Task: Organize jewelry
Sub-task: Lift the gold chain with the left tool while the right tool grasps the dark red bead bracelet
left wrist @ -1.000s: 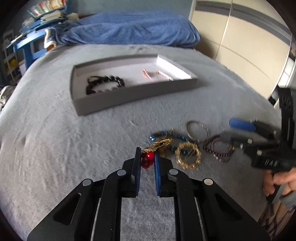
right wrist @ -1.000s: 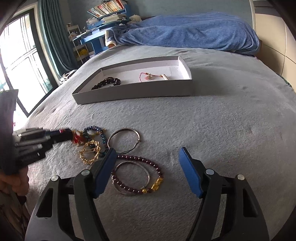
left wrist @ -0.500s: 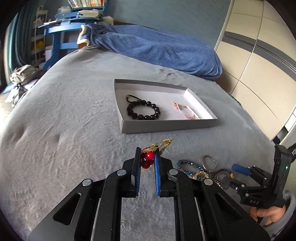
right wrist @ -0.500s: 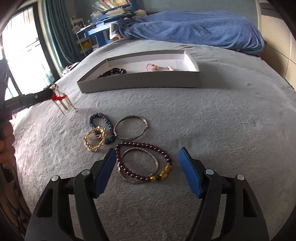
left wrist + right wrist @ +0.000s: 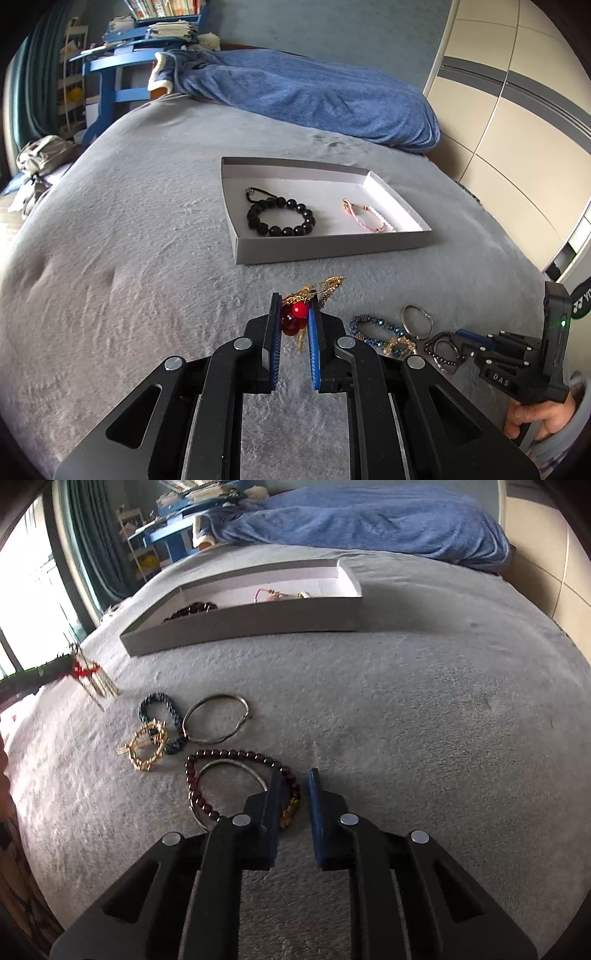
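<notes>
**Red-and-gold piece lifted; right tongs closing over the dark bead bracelet**

Since a second ago, the red-and-gold piece [image 5: 295, 314] has been carried up off the bed and away from the heap, and the right gripper [image 5: 293, 775], then spread wide over the heap, has been drawn in to a narrow gap. The left gripper [image 5: 293, 301] is pressed together on the red beads of that piece, with gold chains hanging loose below and beside the pads. It is held above the grey blanket [image 5: 129, 258], in front of the near wall of the grey tray [image 5: 332, 245].

In the tray, a black bead bracelet [image 5: 280, 219] is laid to the left and a pink bracelet [image 5: 365, 218] to the right, well apart.

The right gripper's jaws are closing. Part of the dark red bead bracelet [image 5: 229, 755], near its gold beads, is seen between the pads; whether it is already pinched cannot be told. A thin silver bangle [image 5: 231, 766] is laid inside that bracelet. Further off on the blanket, a larger silver bangle [image 5: 216, 718] is touched by a blue bead bracelet [image 5: 162, 716], over which a gold chain ring [image 5: 147, 746] is partly laid.

From the left wrist view, a hand [image 5: 543, 417] is seen gripping the handle of the right gripper at the lower right edge.
</notes>
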A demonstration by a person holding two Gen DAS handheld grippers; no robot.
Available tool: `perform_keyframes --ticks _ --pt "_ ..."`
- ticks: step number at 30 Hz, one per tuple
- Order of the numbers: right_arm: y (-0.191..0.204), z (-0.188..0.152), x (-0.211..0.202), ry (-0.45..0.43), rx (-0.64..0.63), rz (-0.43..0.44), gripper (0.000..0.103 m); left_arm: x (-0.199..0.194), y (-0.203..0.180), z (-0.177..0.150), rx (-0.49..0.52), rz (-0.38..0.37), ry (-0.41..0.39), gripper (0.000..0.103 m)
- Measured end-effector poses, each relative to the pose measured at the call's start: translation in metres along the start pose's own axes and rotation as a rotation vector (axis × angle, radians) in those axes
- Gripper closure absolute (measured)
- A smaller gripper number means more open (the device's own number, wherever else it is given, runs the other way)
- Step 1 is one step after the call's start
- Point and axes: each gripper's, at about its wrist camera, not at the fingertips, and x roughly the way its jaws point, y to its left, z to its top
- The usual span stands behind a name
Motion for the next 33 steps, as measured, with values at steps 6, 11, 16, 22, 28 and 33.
perform_keyframes --ticks 6,11,16,22,28,33 --pt "0.002 -0.001 0.0 0.005 -0.013 -0.002 0.092 0.003 -0.003 -0.001 0.009 0.0 0.004 0.089" --pt "0.003 0.003 -0.007 -0.037 -0.027 -0.003 0.097 0.002 -0.004 -0.001 0.01 -0.006 -0.003 0.089" --pt "0.0 0.017 -0.031 -0.141 0.009 0.023 0.097 -0.003 -0.005 0.001 0.012 -0.013 -0.022 0.089" --pt "0.0 0.039 -0.06 -0.244 0.001 0.042 0.097 -0.006 -0.015 0.005 0.054 -0.014 -0.039 0.089" --pt "-0.007 0.06 -0.076 -0.299 0.008 0.062 0.097 -0.006 -0.026 0.009 0.101 -0.018 -0.042 0.089" --pt "-0.009 0.075 -0.076 -0.312 -0.02 0.062 0.097 -0.006 -0.032 0.017 0.124 -0.021 -0.047 0.089"
